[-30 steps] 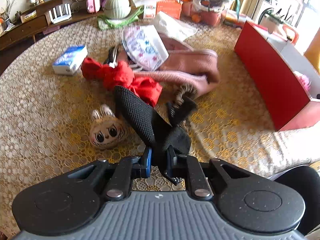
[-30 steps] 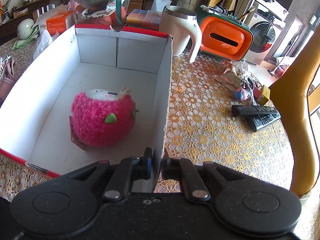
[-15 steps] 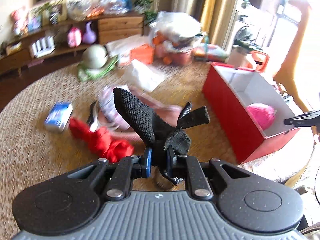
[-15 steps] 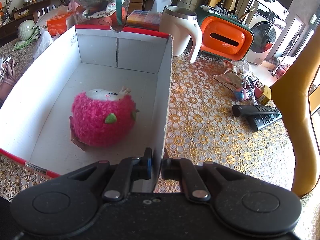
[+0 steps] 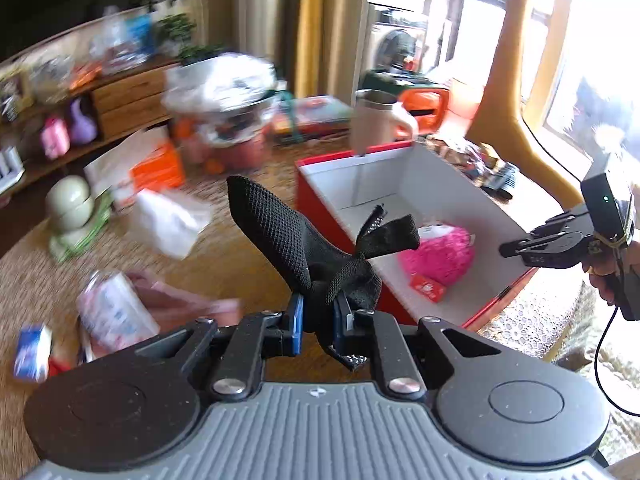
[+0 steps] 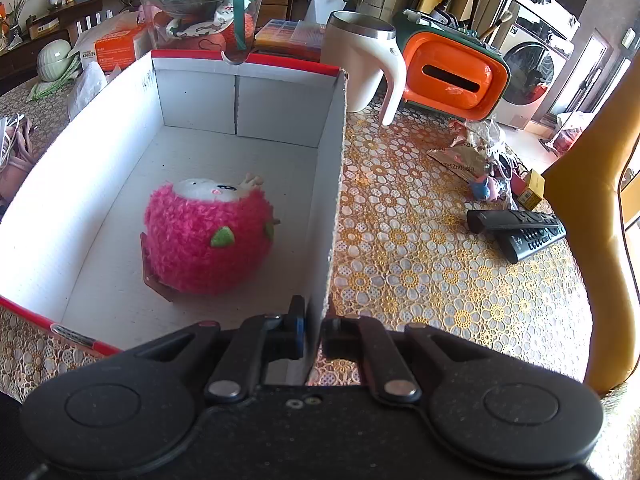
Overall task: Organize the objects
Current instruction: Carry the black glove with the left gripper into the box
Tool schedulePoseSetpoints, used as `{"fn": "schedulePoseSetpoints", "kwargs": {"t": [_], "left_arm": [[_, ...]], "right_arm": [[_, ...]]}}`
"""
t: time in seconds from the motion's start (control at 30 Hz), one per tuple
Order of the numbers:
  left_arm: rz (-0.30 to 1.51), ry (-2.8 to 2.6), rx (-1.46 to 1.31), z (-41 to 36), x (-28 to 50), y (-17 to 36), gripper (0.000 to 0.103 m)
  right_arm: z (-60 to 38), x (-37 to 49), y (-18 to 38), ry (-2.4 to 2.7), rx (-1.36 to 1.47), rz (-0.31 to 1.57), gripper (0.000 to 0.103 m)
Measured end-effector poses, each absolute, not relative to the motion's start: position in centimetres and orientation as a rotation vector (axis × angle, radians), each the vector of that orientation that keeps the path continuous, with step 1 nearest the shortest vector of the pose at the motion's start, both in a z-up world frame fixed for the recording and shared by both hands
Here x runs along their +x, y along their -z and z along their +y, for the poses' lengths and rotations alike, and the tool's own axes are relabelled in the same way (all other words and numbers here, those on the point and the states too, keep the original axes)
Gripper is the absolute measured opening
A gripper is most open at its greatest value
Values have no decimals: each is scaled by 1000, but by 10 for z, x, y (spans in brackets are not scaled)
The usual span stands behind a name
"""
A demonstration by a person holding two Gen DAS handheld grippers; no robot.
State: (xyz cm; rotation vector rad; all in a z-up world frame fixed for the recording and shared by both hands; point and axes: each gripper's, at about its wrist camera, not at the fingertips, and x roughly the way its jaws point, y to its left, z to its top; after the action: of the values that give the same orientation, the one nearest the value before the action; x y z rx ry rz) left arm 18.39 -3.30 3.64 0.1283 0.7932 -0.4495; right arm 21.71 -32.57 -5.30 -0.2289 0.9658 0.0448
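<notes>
My left gripper [image 5: 318,316] is shut on a black mesh strap [image 5: 280,232] and holds it in the air, left of the red box [image 5: 360,188] with its white inside. A pink fluffy plush toy [image 5: 440,256] lies in that box. Seen from the left wrist, my right gripper [image 5: 506,249] reaches the box's right side, a hand [image 5: 604,284] behind it. From the right wrist, my right gripper [image 6: 314,320] is shut on the box's right wall [image 6: 334,184], with the plush toy [image 6: 208,236] inside to the left.
A white mug [image 6: 360,60], an orange container [image 6: 452,72], two remotes [image 6: 520,228] and small packets [image 6: 464,152] lie right of the box. Left of it lie a pink garment [image 5: 176,304], a patterned pouch [image 5: 116,312], a blue tissue pack [image 5: 32,352] and a white bag [image 5: 168,220].
My left gripper has lifted the black strap off the table and swung right, so the box's inside and the right gripper came into its view. The right gripper has not moved.
</notes>
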Motion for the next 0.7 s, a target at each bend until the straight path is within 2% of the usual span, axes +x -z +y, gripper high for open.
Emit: {"fn": "schedulePoseSetpoints", "kwargs": {"t": [0.7], "left_arm": [[844, 536, 398, -168, 267, -12, 13]], "right_arm": [[-328, 217, 53, -69, -228, 965, 5]]}}
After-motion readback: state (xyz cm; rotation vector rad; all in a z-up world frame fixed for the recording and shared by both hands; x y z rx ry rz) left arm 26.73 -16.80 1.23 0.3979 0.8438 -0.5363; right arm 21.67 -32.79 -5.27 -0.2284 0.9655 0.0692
